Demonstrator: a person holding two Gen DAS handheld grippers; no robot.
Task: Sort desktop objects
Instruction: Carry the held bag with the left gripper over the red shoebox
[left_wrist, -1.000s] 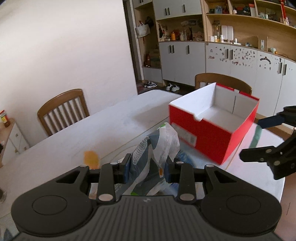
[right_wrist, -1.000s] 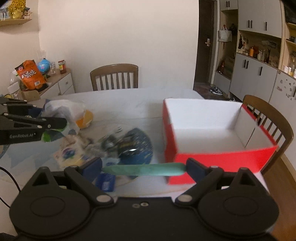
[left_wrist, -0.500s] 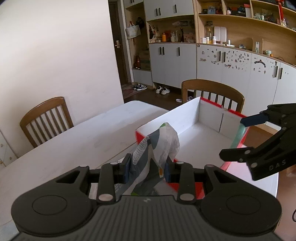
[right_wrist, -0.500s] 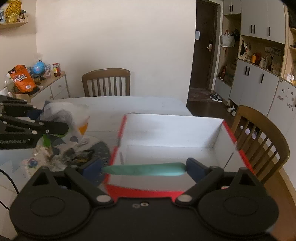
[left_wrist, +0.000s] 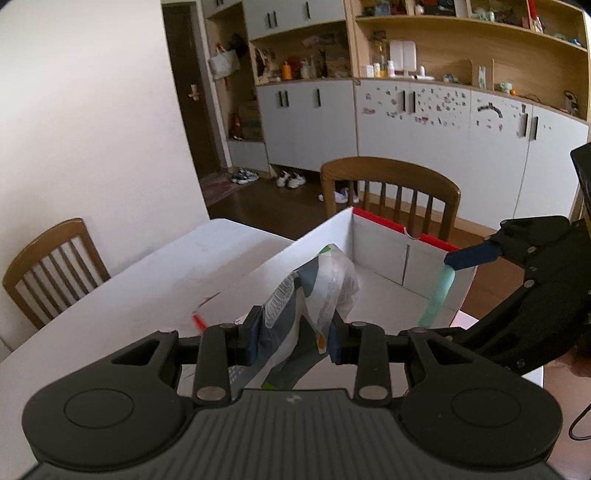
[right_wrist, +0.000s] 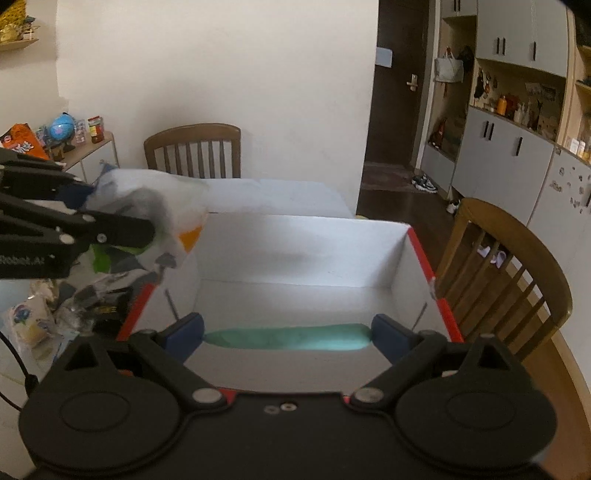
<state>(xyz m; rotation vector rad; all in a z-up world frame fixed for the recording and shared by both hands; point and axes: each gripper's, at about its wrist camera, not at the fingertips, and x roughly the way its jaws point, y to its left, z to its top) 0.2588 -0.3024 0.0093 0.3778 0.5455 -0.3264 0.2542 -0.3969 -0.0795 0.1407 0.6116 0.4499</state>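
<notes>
My left gripper (left_wrist: 293, 338) is shut on a crumpled white, grey and green plastic wrapper (left_wrist: 314, 291), held at the near left rim of the red box (left_wrist: 376, 251) with white inside walls. In the right wrist view that wrapper (right_wrist: 147, 206) hangs by the box's left wall. My right gripper (right_wrist: 286, 336) is shut on a long teal stick (right_wrist: 288, 338), gripped end to end and held crosswise above the near side of the box (right_wrist: 295, 258). The stick (left_wrist: 437, 295) also shows in the left wrist view, slanting down over the box's right wall.
A heap of packets and wrappers (right_wrist: 74, 306) lies on the white table (left_wrist: 129, 306) left of the box. Wooden chairs stand beyond the box (left_wrist: 391, 188), at the table's far side (right_wrist: 194, 149) and at its left (left_wrist: 48, 266). Cabinets and shelves fill the back wall.
Both grippers travelled with their loads from beside the heap to above the box; the box now fills the right wrist view and lies straight ahead in the left one.
</notes>
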